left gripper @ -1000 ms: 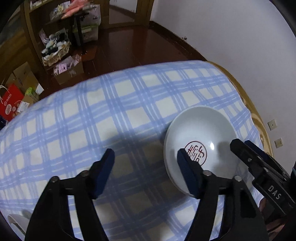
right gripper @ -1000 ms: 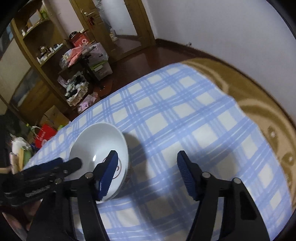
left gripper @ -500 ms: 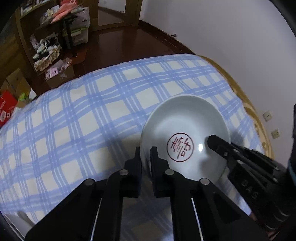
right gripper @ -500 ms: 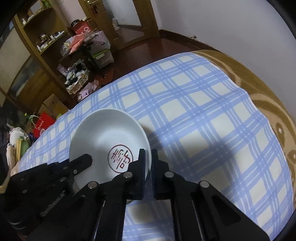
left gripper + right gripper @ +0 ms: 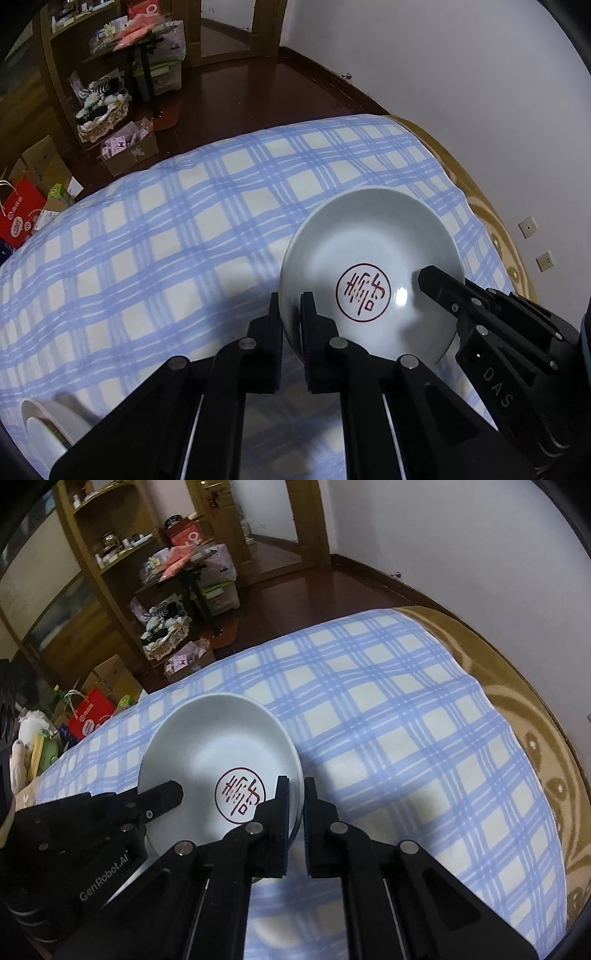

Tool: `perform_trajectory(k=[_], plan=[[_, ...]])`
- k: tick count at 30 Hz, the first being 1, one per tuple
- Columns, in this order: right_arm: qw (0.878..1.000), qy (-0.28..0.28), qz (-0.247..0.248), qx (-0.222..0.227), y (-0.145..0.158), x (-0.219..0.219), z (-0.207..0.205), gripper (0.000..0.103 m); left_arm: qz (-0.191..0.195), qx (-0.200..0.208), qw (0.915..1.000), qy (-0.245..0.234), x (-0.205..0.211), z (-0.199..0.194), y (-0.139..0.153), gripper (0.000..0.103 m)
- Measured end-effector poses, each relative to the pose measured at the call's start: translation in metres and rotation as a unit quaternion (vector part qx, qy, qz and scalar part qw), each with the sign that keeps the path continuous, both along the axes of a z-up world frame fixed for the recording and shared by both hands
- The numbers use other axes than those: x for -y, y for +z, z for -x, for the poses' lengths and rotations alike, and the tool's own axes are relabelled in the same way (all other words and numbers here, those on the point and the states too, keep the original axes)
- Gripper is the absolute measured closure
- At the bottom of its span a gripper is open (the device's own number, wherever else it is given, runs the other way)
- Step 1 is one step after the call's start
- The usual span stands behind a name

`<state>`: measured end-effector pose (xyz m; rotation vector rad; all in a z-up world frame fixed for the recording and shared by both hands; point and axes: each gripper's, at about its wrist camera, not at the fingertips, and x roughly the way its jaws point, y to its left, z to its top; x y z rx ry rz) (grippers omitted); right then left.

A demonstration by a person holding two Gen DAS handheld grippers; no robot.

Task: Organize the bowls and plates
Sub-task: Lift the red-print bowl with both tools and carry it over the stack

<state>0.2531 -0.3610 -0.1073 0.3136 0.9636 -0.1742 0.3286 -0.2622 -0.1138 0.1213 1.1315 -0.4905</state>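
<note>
Plate [image 5: 373,273] rim clamped by left gripper [image 5: 291,314] and right gripper [image 5: 295,805]

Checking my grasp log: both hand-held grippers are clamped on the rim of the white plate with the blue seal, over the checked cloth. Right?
Not quite: the seal is red, not blue, as both wrist views show. Otherwise yes: the left hand-held gripper and right hand-held gripper clamp the plate rim over the checked cloth.

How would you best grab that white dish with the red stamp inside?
By its thin rim, from opposite sides. The white dish is shallow and wide, so only the rim fits between the fingers. Here the left gripper pinches the left edge and the right gripper the right edge, one finger inside, one outside.
</note>
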Motion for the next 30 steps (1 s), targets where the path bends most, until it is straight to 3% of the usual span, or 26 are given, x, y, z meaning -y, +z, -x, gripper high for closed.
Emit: perform_trajectory(k=[14, 21, 30], plan=[[0.998, 0.051, -0.017, 0.026, 0.045, -0.088, 0.037, 0.095, -0.005, 0.019, 0.9986, 0.048, -0.095, 0.051, 0.052, 0.094], [0.995, 0.089, -0.02, 0.036, 0.061, -0.142, 0.056, 0.095, 0.02, 0.018, 0.9954, 0.091, -0.162, 0.083, 0.076, 0.094], [0.992, 0.11, -0.029, 0.046, 0.073, -0.194, 0.075, 0.095, 0.011, 0.029, 0.9925, 0.118, -0.214, 0.11, 0.091, 0.094]])
